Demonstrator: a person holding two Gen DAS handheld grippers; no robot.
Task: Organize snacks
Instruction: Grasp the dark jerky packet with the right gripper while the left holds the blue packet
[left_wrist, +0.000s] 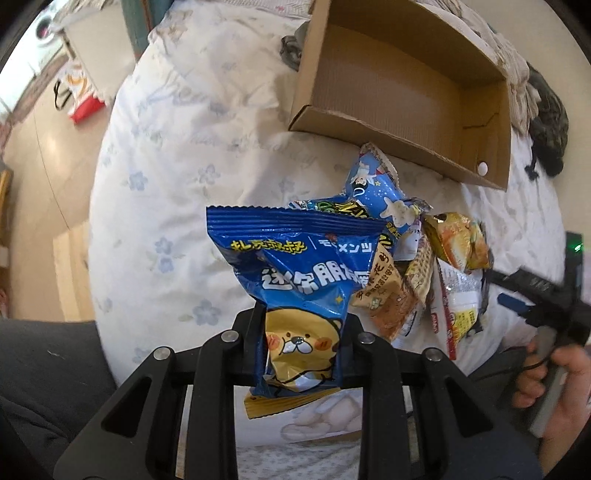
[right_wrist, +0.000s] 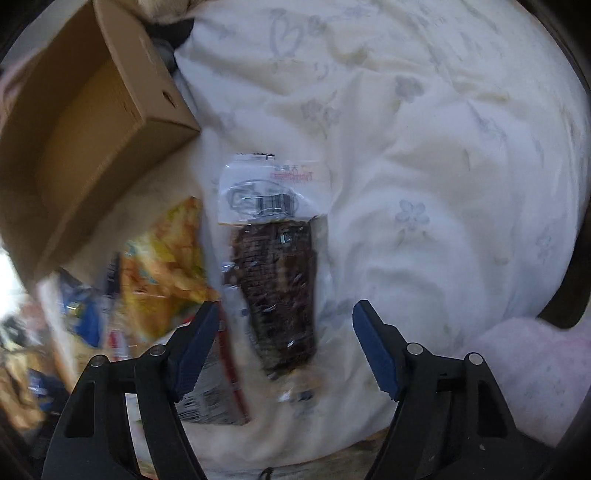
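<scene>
While clamped between the black fingers of the left gripper, a crinkled blue foil snack bag with a yellow cartoon dog face stands up out of the jaws, pinched near its lower end, its sealed top edge pointing away from the claw and raised off the white quilt with pale blue flowers. Just beyond and to the right of that claw, a loose heap of snack packets: a smaller blue foil pack, an orange-brown pouch, a yellow pouch, a white label-backed wrapper. Farther ahead of the heap, an open, shallow brown cardboard box resting on the quilt, a small white dot on its near inner wall. At the far right of the left wrist view, a hand gripping a handle, blurred.

Spread wide, pads touching nothing, the right gripper with blue-padded fingers hovering over the quilt. Between and just ahead of those fingers, flat on the fabric, a long clear plastic packet with a dark brown filling and a white barcode end. To the left of that claw, a yellow snack pouch and other blurred wrappers; farther left and ahead, the same cardboard box. At the right of that claw, low, a pale pink fuzzy cloth.
</scene>
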